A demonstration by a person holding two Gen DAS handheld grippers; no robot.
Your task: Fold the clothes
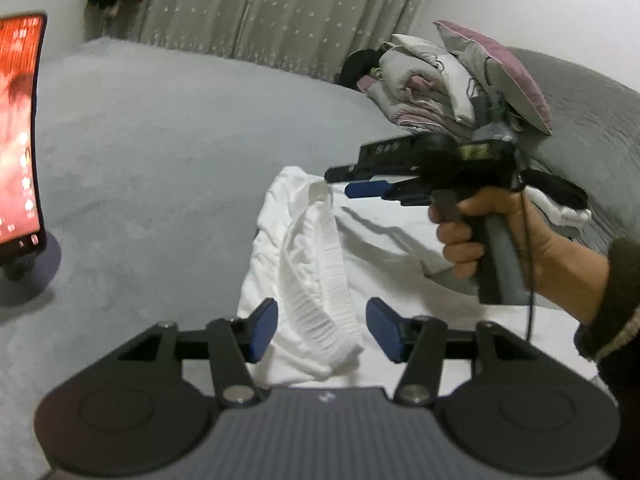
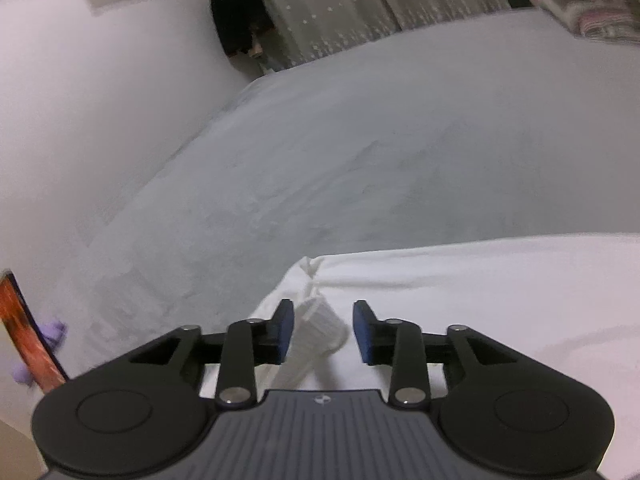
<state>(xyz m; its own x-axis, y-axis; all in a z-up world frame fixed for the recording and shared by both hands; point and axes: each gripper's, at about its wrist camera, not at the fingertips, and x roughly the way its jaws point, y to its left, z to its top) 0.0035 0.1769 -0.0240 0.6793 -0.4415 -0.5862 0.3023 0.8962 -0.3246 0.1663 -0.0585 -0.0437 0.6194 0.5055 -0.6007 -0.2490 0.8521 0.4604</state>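
Observation:
A white garment [image 1: 384,240] lies folded on the grey bed [image 1: 160,160], with a ribbed white band [image 1: 320,280] running along its top. My left gripper [image 1: 325,328] hangs open over the near end of that band; the blue pads [image 1: 264,326] stand clear on both sides. Further off, a hand holds my right gripper [image 1: 352,180] at the band's far end. In the right wrist view the right gripper [image 2: 323,330] is open, and the band's end [image 2: 320,322] rests loosely between its pads without being pressed. The garment [image 2: 480,300] spreads out to the right there.
A lit screen on a stand [image 1: 20,140] stands at the left of the bed. A pile of crumpled clothes [image 1: 424,88] and a pink-grey pillow [image 1: 504,68] sit at the back right, with a black and white item [image 1: 560,204] nearby. Curtains [image 1: 280,12] hang behind.

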